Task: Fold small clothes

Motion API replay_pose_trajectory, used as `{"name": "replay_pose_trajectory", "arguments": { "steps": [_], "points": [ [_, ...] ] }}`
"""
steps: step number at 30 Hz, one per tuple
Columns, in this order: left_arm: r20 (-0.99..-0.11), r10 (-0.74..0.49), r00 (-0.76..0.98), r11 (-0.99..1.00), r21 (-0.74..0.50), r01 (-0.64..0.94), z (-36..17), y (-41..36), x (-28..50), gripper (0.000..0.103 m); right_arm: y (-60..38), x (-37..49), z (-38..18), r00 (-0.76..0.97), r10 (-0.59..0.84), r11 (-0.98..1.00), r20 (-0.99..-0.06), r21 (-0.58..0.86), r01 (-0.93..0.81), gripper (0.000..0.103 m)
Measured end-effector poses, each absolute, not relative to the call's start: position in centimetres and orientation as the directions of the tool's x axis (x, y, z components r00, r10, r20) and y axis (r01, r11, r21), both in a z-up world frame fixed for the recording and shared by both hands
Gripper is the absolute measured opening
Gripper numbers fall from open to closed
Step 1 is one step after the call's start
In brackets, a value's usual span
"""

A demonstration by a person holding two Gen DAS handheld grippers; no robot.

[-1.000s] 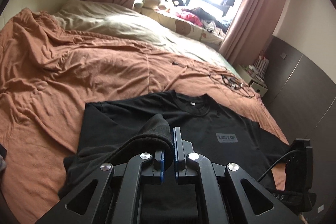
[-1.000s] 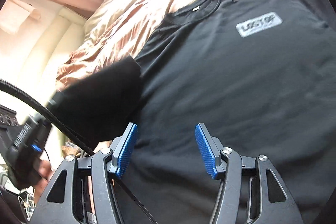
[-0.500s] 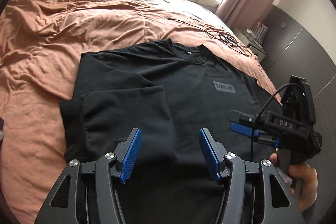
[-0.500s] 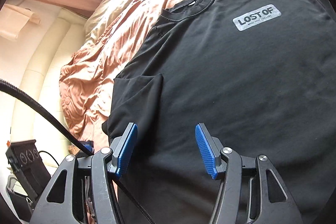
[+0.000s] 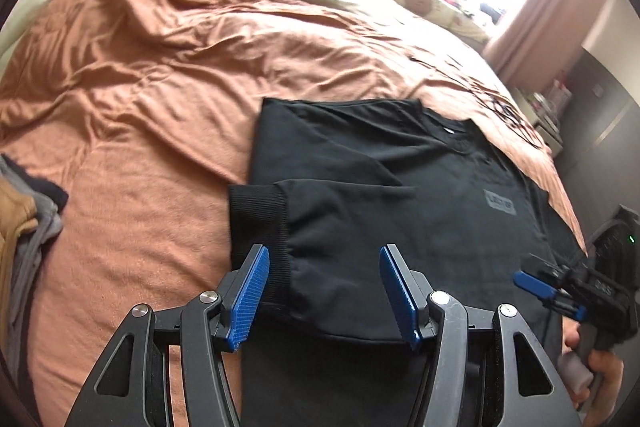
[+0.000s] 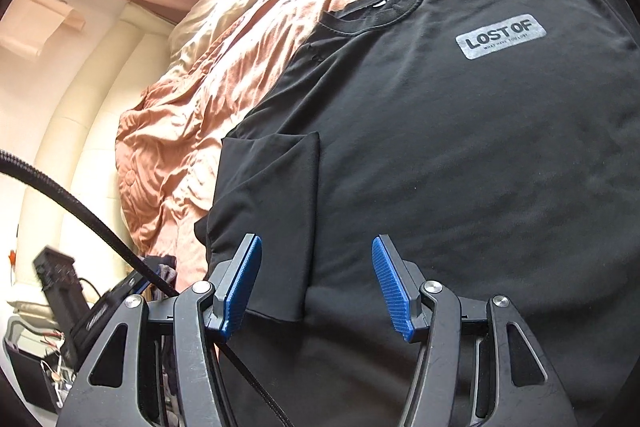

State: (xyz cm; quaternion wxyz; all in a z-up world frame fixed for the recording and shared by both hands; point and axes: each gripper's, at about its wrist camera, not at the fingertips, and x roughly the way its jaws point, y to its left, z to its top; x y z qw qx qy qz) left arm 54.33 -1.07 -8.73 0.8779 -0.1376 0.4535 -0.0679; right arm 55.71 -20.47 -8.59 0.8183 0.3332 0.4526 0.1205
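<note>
Bedspread (image 5: 132, 75), rust-coloured and rumpled, carries the item. Shirt (image 6: 460, 155): black, short-sleeved, laid front-up on the bed, collar away from me, grey printed patch (image 6: 501, 36) on the chest. I judge it light, limp and non-slippery; it should crease where pinched and sag if lifted by one point, so I would take it at a hem or side edge with both tools. Sleeve (image 5: 320, 227): one, already folded inward over the body, ribbed cuff (image 5: 260, 223) outermost. Left tool (image 5: 324, 293): jaws apart, empty, just short of that sleeve. Right tool (image 6: 316, 289): jaws apart, empty, over the lower body beside the sleeve's edge.
</note>
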Motion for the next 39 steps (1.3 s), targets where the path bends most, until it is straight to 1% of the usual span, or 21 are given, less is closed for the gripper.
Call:
{"name": "replay_pose_trajectory", "arguments": {
  "steps": [8, 12, 18, 24, 25, 27, 28, 29, 30, 32, 33, 39],
  "points": [
    [-0.82, -0.187, 0.541, 0.937, -0.315, -0.154, -13.8, 1.5, 56.5, 0.06, -20.6, 56.2, -8.9, 0.55, 0.483, 0.771, -0.682, 0.628, 0.102, 0.056],
    [-0.845, -0.128, 0.519, 0.938, -0.273, -0.214, -16.1, 2.5, 56.5, 0.06, -20.3, 56.6, -9.2, 0.541, 0.478, 0.775, -0.692, 0.622, 0.11, 0.056],
    [-0.838, -0.211, 0.503, 0.893, -0.374, -0.249, -17.6, 3.9, 56.1, 0.06, -18.9, 57.2, -9.6, 0.512, 0.487, 0.787, -0.708, 0.61, 0.095, 0.056],
    [-0.851, -0.262, 0.455, 0.876, -0.408, -0.259, -18.7, 3.2, 56.1, 0.059, -18.2, 57.4, -9.9, 0.505, 0.494, 0.786, -0.708, 0.611, 0.088, 0.056],
    [-0.85, -0.261, 0.458, 0.874, -0.409, -0.261, -18.7, 3.2, 56.0, 0.058, -18.3, 57.5, -9.8, 0.506, 0.496, 0.784, -0.706, 0.615, 0.089, 0.056],
    [-0.849, -0.273, 0.452, 0.865, -0.422, -0.271, -18.6, 3.2, 56.0, 0.036, -18.4, 57.6, -9.8, 0.509, 0.503, 0.776, -0.699, 0.624, 0.09, 0.056],
    [-0.851, -0.27, 0.451, 0.866, -0.419, -0.273, -18.4, 3.1, 55.9, 0.033, -18.4, 57.6, -9.8, 0.512, 0.503, 0.773, -0.696, 0.628, 0.094, 0.056],
    [-0.855, -0.253, 0.453, 0.876, -0.401, -0.268, -18.0, 2.9, 55.8, 0.024, -18.5, 57.5, -9.9, 0.515, 0.504, 0.769, -0.694, 0.632, 0.099, 0.056],
    [-0.86, -0.23, 0.455, 0.893, -0.372, -0.252, -17.3, 2.5, 55.7, 0.019, -18.5, 57.5, -9.9, 0.516, 0.504, 0.766, -0.692, 0.634, 0.103, 0.056],
    [-0.861, -0.213, 0.461, 0.911, -0.346, -0.225, -16.5, 1.9, 55.6, 0.013, -18.6, 57.3, -10.0, 0.516, 0.503, 0.766, -0.693, 0.634, 0.105, 0.056],
    [-0.861, -0.201, 0.467, 0.919, -0.331, -0.215, -15.9, 1.6, 55.5, 0.012, -18.7, 57.2, -10.0, 0.517, 0.504, 0.765, -0.692, 0.635, 0.104, 0.056],
    [-0.834, -0.172, 0.524, 0.943, -0.294, -0.158, -12.2, -0.1, 55.6, 0.011, -19.9, 56.7, -9.8, 0.532, 0.518, 0.742, -0.669, 0.661, 0.108, 0.056]
  ]
}}
